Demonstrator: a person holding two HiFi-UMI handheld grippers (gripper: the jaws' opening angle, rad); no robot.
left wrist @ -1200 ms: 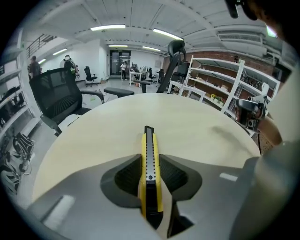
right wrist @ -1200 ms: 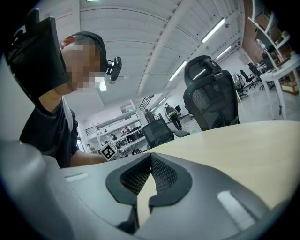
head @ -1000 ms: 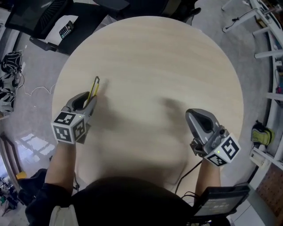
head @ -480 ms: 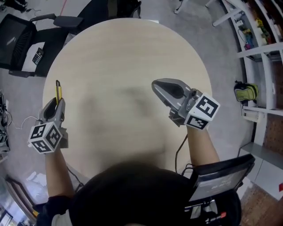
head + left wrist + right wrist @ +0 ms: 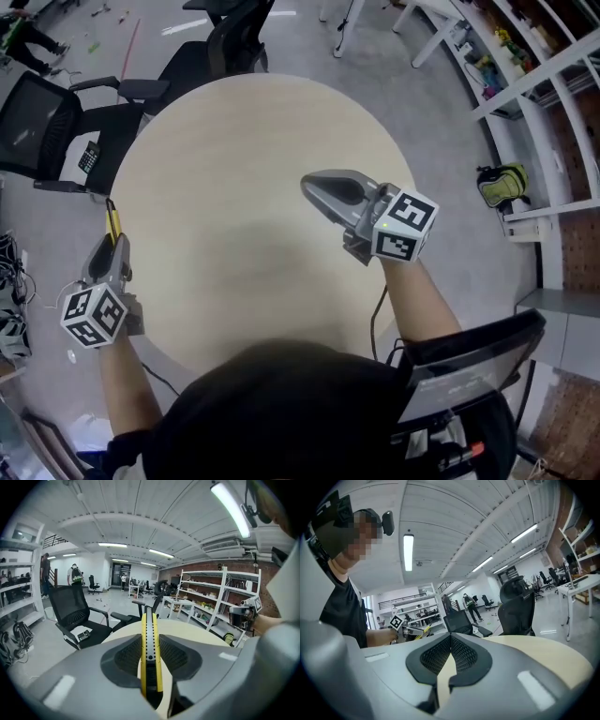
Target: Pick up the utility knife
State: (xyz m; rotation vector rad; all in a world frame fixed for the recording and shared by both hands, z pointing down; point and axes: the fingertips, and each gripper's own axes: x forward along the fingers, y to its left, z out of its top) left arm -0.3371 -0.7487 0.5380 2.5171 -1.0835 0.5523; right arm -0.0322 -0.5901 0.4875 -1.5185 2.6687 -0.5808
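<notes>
A slim yellow and black utility knife [image 5: 150,634] is seen clamped by its flat sides between the jaws of the left hand-held gripper [image 5: 114,246]. It stands on edge and juts forward past the jaw tips, with the round pale wooden desk [image 5: 244,159] ahead and to that gripper's right, where the right hand-held gripper [image 5: 450,644] is held with jaws together and nothing between them. The knife is judged light, stiff and smooth-sided, so it is best taken across the handle, back from the blade end; no brand or lettering can be read on it.
</notes>
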